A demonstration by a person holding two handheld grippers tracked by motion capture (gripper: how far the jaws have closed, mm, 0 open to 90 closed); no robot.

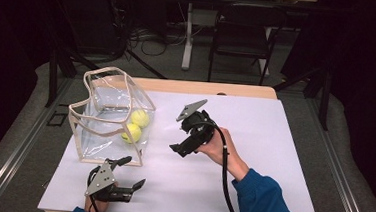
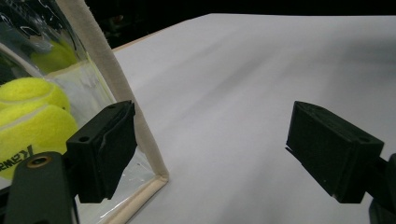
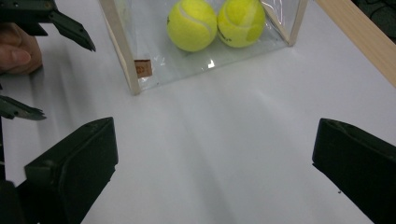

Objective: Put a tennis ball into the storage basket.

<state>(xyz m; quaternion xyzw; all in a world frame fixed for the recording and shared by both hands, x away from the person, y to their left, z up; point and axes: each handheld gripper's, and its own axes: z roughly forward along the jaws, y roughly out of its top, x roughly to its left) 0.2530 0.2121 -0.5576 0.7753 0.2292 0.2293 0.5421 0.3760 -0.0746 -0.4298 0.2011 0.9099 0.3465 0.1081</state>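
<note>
Fingers (image 2: 102,154) of the left gripper (image 1: 121,174) are gaping empty beside the clear bag's (image 1: 110,115) lower-left corner, nearer than the spread, empty right gripper (image 1: 186,136) hovering mid-frame, two tennis balls (image 1: 135,126) sitting inside.

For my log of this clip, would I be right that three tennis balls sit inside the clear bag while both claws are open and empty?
Not quite: the clear bag holds two tennis balls, not three, as the right gripper view shows. The rest stands: the left claw and right claw are open and empty.
</note>
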